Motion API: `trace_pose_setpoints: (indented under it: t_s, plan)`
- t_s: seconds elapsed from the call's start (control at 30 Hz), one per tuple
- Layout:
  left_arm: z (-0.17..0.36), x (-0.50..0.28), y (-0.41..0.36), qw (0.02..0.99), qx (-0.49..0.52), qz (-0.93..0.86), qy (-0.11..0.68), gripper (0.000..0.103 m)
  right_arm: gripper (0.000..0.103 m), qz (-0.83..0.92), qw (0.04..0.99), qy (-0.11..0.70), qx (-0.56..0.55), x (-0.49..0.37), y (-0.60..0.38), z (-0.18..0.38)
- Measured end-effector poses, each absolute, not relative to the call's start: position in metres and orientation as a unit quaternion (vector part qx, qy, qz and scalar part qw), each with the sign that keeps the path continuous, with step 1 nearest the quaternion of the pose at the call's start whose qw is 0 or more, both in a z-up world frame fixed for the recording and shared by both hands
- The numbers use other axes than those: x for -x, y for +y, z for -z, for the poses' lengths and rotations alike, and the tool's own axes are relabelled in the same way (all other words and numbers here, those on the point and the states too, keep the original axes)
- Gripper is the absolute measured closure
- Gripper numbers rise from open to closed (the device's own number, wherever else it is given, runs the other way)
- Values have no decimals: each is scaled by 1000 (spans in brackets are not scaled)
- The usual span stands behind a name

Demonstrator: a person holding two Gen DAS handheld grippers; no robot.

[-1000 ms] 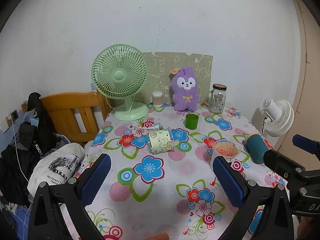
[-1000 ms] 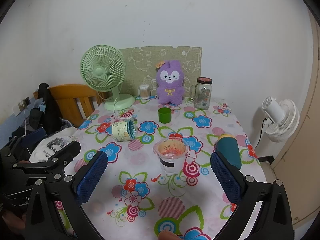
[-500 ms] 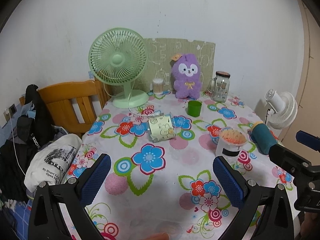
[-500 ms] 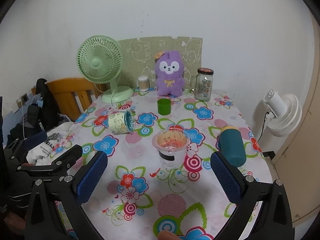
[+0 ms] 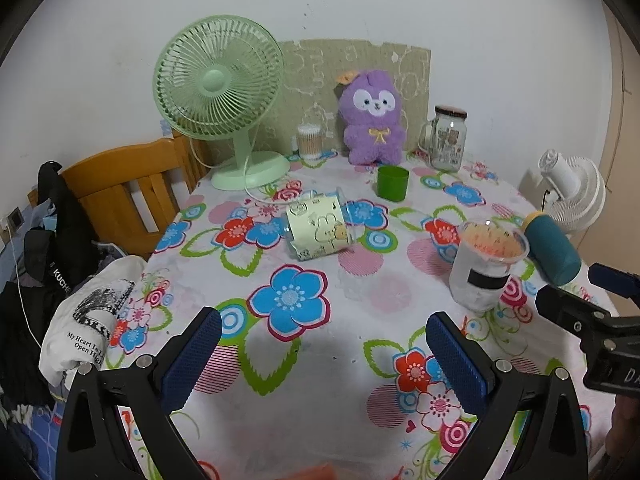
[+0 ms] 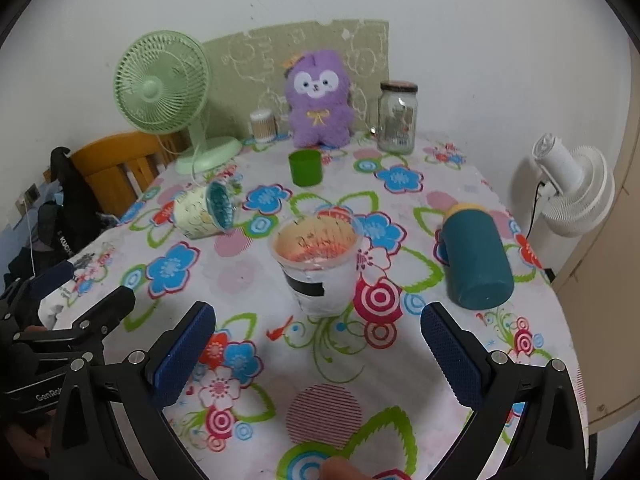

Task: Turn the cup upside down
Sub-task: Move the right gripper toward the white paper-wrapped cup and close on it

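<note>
A clear plastic cup [image 6: 318,266] with an orange inside and a black label stands upright on the flowered tablecloth; it also shows at the right of the left wrist view [image 5: 486,266]. My right gripper [image 6: 318,344] is open and empty, just short of this cup and centred on it. My left gripper [image 5: 324,352] is open and empty over the table's near side. A pale yellow cartoon cup [image 5: 318,228] lies on its side farther back, also in the right wrist view [image 6: 202,216]. A small green cup [image 6: 306,167] stands upright behind.
A teal bottle [image 6: 476,262] lies on its side right of the clear cup. A green fan [image 5: 224,100], purple plush [image 5: 372,116], cotton swab jar [image 5: 309,141] and glass jar [image 5: 448,138] line the back. A wooden chair [image 5: 124,188] with clothes stands left, a white fan [image 6: 572,188] right.
Both grippers have moved forward over the table and closer to the cups. The clear cup now sits nearer between the right gripper's fingers. No object has moved.
</note>
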State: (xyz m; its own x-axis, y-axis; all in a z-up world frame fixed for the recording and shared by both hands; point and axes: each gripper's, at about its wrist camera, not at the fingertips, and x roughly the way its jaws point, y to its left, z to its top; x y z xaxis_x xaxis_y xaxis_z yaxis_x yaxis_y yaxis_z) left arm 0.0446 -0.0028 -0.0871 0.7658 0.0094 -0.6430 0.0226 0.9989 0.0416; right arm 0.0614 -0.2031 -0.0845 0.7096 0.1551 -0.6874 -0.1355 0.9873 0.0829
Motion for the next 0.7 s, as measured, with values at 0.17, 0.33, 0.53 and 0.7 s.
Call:
trace_pose_setpoints:
  t_s: [0.17, 0.33, 0.53, 0.7]
  plan:
    - [95, -53, -5, 940, -36, -2, 339, 0, 0, -74, 919, 387, -18, -73, -206, 98]
    - [105, -66, -6, 936, -42, -7, 350, 0, 0, -74, 913, 400, -24, -89, -207, 111]
    - [114, -80, -10, 931, -48, -6, 362, 0, 0, -77, 908, 411, -13, -105, -204, 124]
    - [119, -90, -14, 928, -52, -6, 368, 0, 0, -76, 907, 415, -7, -115, -201, 130]
